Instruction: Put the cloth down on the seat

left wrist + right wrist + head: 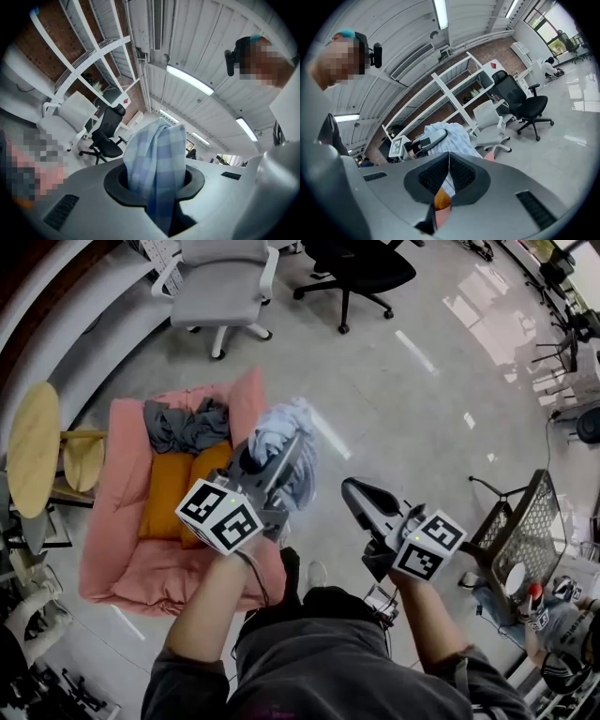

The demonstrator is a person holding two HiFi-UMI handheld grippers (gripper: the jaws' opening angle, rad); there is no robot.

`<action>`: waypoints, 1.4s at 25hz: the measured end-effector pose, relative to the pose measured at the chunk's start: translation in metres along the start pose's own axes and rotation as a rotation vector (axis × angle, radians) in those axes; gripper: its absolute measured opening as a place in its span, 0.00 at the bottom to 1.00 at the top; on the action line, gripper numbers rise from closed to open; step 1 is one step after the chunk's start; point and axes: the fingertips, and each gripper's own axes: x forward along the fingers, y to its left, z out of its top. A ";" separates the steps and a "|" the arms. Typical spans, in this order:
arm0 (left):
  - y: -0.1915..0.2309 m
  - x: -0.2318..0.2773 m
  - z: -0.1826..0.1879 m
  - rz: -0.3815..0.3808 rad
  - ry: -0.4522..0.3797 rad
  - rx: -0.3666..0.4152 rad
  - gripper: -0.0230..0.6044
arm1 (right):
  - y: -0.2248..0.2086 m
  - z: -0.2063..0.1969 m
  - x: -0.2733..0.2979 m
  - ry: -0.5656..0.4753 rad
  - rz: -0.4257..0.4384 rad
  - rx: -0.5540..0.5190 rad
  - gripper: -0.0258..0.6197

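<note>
A pale blue checked cloth hangs bunched in the air, with my left gripper shut on it. It hangs over the right edge of the pink seat. In the left gripper view the cloth fills the gap between the jaws and sticks out past them. My right gripper is to the right over the bare floor, shut with nothing in it. In the right gripper view its pads meet, and beyond them show the cloth and the left gripper.
On the seat lie an orange cushion and a crumpled grey garment. A round wooden table stands left of it. A white office chair and a black one stand beyond. A wire basket is at right.
</note>
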 end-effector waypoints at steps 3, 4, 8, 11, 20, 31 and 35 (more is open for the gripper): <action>0.020 0.013 -0.005 -0.013 0.020 0.001 0.21 | -0.018 0.001 0.020 0.007 -0.022 0.011 0.06; 0.028 0.016 -0.007 -0.013 0.024 -0.001 0.21 | -0.024 0.002 0.026 0.009 -0.028 0.017 0.06; 0.069 0.022 -0.017 0.025 0.040 -0.017 0.21 | -0.042 0.000 0.052 0.025 -0.044 0.036 0.06; 0.112 0.022 -0.028 0.087 0.053 -0.020 0.21 | -0.053 -0.004 0.072 0.049 -0.053 0.049 0.06; 0.228 -0.034 -0.070 0.308 0.101 -0.049 0.21 | -0.062 -0.042 0.119 0.143 -0.051 0.095 0.06; 0.301 -0.108 -0.114 0.528 0.264 -0.009 0.38 | -0.043 -0.074 0.176 0.234 0.013 0.111 0.06; 0.306 -0.124 -0.117 0.586 0.322 0.056 0.61 | -0.035 -0.074 0.190 0.240 0.035 0.104 0.06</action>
